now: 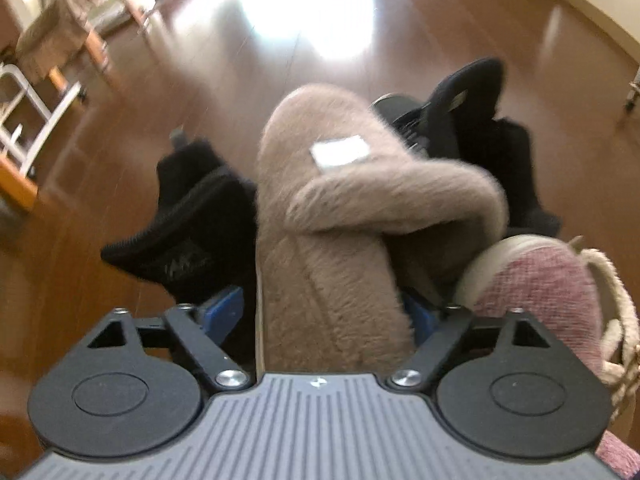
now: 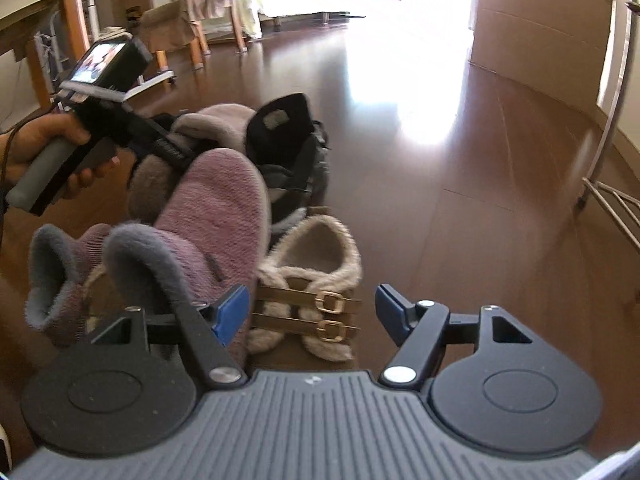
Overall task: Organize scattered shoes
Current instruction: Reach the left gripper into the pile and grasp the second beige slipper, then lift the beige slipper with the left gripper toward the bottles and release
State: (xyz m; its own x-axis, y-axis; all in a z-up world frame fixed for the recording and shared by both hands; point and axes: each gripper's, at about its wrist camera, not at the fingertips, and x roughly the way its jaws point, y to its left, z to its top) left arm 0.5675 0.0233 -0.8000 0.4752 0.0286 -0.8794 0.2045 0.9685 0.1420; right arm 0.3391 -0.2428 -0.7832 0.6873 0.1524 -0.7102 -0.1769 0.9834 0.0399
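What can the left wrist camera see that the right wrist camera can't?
Only the left wrist view shows the white label on the tan fluffy slipper that sits between the left gripper fingers.

Only the right wrist view shows the buckled slipper in front of the open right gripper, and a hand holding the other gripper.

Both show the pink slipper, the black shoe and the wooden floor.
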